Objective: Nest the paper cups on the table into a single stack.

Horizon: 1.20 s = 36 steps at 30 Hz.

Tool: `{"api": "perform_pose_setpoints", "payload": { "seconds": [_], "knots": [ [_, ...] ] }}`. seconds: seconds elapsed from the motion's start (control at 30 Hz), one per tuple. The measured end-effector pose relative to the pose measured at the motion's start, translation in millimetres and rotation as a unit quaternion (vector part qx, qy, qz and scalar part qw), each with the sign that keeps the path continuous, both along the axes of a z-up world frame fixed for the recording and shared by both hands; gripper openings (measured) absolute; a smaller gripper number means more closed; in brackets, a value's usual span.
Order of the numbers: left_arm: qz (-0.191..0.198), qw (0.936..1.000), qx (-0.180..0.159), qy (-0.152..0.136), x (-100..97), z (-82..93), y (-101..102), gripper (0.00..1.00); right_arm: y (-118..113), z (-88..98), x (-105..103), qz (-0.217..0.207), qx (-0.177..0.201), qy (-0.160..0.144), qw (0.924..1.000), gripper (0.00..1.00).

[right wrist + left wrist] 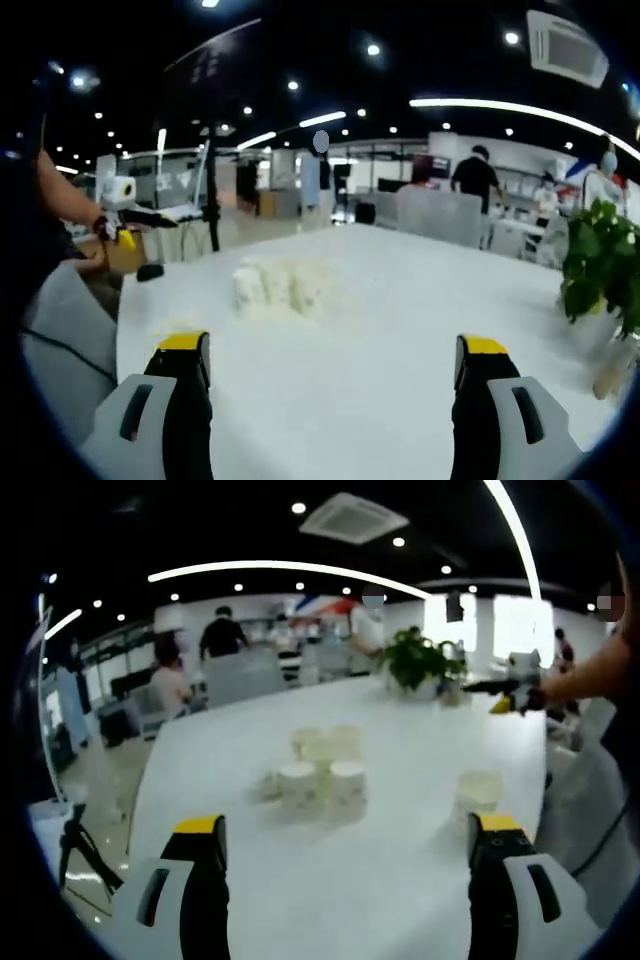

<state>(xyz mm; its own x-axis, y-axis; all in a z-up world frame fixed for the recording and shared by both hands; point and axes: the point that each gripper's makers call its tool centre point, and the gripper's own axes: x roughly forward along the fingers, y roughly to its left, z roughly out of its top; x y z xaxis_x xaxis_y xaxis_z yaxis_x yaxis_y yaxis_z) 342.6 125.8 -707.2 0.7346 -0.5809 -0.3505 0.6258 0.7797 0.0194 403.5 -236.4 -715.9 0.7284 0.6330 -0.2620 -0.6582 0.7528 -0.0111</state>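
Observation:
Several white paper cups [322, 768] stand in a loose cluster in the middle of the long white table [400, 880]. A single cup [478, 792] stands apart to the right, just beyond my right-hand jaw. My left gripper [348, 830] is open and holds nothing, its yellow-tipped jaws short of the cluster. In the right gripper view the same cluster [280, 288] looks blurred and lies left of centre on the table [400, 330]. My right gripper [332, 348] is open and holds nothing, well back from the cups.
A potted green plant [420, 665] stands at the table's far end, and the plant [600, 265] is close on the right. An arm holds a black and yellow tool [510, 695] over the right edge. A tripod [80, 850] stands on the floor at left. People and desks fill the background.

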Motion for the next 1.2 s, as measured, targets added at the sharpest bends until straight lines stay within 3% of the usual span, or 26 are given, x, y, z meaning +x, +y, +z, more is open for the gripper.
{"api": "perform_pose_setpoints", "payload": {
  "seconds": [0.27, 0.57, 1.2],
  "knots": [
    [0.005, 0.9999, 0.009, 0.005, 5.0, -3.6, 1, 0.98, 8, 1.3, 14, -0.001, 0.021, -0.007, 0.9997, 1.00],
    [0.018, 0.9998, -0.003, 0.011, 7.4, -2.7, 5, 0.98, 23, 0.1, 32, 0.013, 0.026, -0.008, 0.9995, 1.00],
    [0.011, 0.9993, 0.013, 0.033, 7.3, -16.0, 11, 0.98, 86, -10.4, 68, 0.065, 0.017, -0.004, 0.9977, 1.00]
  ]
}}
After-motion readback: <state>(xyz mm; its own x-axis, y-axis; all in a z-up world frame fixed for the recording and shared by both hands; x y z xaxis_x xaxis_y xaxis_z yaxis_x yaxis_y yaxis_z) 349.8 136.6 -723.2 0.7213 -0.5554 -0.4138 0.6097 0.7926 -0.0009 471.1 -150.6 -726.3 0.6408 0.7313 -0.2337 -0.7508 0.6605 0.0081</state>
